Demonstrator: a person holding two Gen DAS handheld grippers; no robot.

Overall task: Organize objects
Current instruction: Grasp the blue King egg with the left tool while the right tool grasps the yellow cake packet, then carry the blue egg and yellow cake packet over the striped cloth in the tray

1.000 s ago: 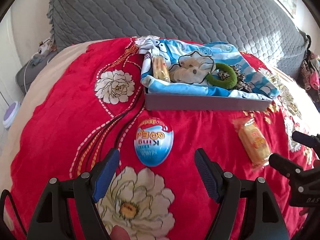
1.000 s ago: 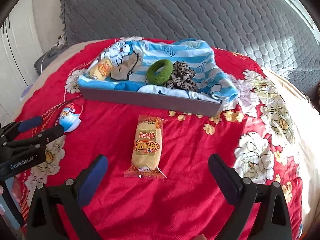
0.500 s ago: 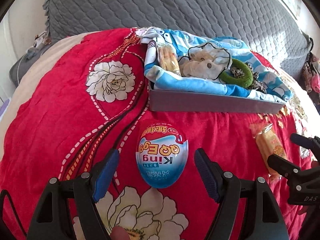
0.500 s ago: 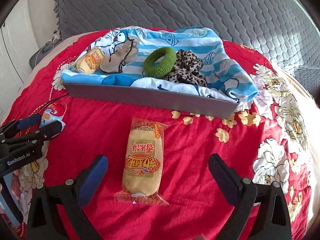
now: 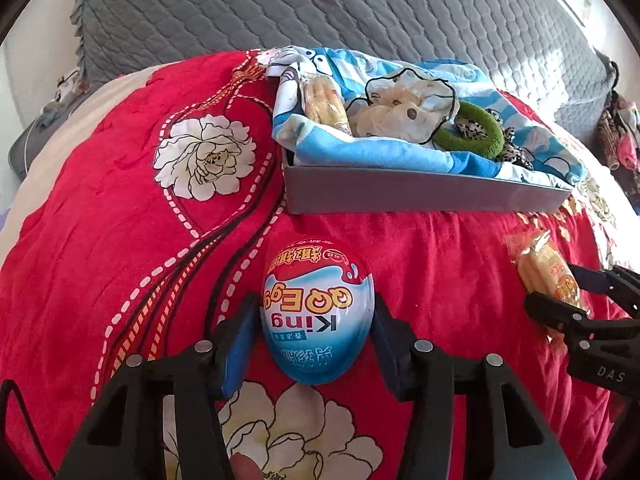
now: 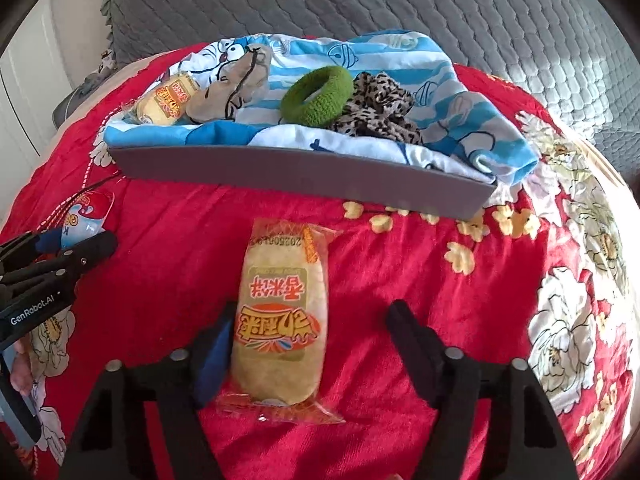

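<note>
A blue and red King egg [image 5: 316, 320] lies on the red flowered blanket [image 5: 120, 240]. My left gripper [image 5: 314, 300] is closing around it, and both blue pads touch its sides. A yellow snack packet [image 6: 280, 312] lies between the closing jaws of my right gripper [image 6: 312, 308]. The left pad [image 6: 216, 344] meets the wrapper, and a gap stays on the right side. Behind both stands a grey tray [image 6: 280, 168] lined with a blue cartoon cloth [image 6: 400, 60]. The tray holds a second snack packet [image 6: 168, 98], a beige scrunchie [image 6: 232, 84], a green hair ring [image 6: 316, 96] and a leopard scrunchie [image 6: 380, 108].
A grey quilted headboard [image 5: 320, 8] rises behind the bed. Clothes [image 5: 618, 136] hang at the far right. Red blanket stretches to the left of the tray and the egg. A hand [image 6: 20, 376] holds the left tool at the edge of the right wrist view.
Both grippers came down and forward onto their objects. The left jaws narrowed onto the egg. The right jaws narrowed around the snack packet.
</note>
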